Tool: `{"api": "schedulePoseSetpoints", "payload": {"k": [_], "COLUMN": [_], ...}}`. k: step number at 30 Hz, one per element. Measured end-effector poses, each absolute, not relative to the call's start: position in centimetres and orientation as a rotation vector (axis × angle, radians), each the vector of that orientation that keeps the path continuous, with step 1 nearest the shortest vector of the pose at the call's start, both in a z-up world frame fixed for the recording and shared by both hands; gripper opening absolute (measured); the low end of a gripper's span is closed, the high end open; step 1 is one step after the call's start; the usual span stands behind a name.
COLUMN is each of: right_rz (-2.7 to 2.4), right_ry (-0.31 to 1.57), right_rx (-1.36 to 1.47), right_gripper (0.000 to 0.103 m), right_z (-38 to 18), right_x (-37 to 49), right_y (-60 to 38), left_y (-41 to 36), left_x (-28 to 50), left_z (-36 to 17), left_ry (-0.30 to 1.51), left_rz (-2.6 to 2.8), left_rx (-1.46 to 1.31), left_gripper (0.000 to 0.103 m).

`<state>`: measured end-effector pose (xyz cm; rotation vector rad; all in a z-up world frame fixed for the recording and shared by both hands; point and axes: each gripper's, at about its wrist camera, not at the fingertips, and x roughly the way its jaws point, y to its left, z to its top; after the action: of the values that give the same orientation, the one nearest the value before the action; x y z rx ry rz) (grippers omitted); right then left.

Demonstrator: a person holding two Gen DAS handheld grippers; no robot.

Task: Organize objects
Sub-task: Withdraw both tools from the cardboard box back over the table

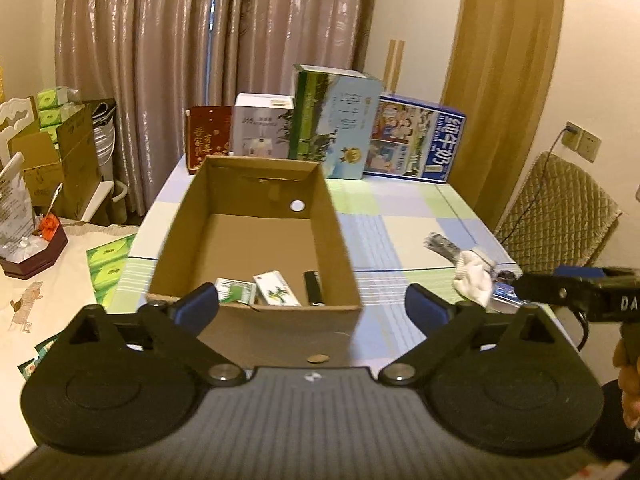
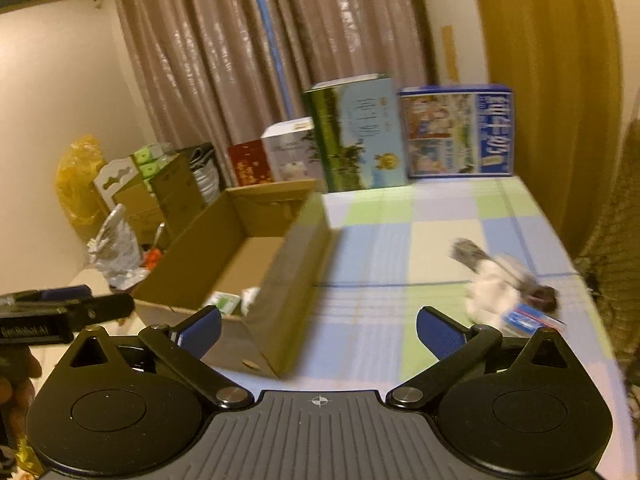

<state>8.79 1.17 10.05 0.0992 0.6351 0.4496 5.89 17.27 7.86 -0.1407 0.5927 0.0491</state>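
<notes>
Nearest my left camera is the left gripper [image 1: 312, 300], its blue-padded fingers spread wide with nothing between them, hanging just in front of the near wall of the open cardboard box [image 1: 256, 322]. Inside, against that near wall, I can see two small green-and-white packets [image 1: 276, 289] and a slim black item [image 1: 313, 288]. My right gripper [image 2: 318, 330] is likewise wide and empty, with the box's corner to its left and the checked tablecloth [image 2: 400, 240] ahead. What remains to sort lies in a small heap near the table's right edge: a white cloth [image 2: 490, 294] crumpled over a flat blue packet [image 2: 532, 318], with a grey patterned piece [image 2: 468, 252] behind and something dark beside it that the blur keeps me from identifying. I judge the cloth to be light, limp and harmless to squeeze, so I would pinch it at its highest fold, where both pads can bite; it will droop and may drag the packet along. The packet looks stiff, thin and possibly slick, better taken across a short edge once the cloth is off it. Tall printed cartons [image 1: 336, 120] stand along the far edge, well clear.
</notes>
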Motion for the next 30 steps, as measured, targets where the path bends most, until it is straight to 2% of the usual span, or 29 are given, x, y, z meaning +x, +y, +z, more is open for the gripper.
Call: {"api": "schedulePoseSetpoints", "payload": {"k": [16, 30], "right_rz": [0.198, 0.145], "right_ry": [0.627, 0.637], "right_rx": [0.157, 0.167], "right_gripper": [0.101, 0.101], "right_z": [8.9, 7.9], "right_x": [3.5, 4.6], "right_y": [-12.1, -16.0], "left_y": [7.6, 4.4], "left_x": [5.9, 7.9], "left_z": [6.4, 5.0], "left_ry": [0.619, 0.666], "left_rz": [-0.098, -0.133], "left_rx": [-0.138, -0.094], "left_gripper": [0.102, 0.102]}}
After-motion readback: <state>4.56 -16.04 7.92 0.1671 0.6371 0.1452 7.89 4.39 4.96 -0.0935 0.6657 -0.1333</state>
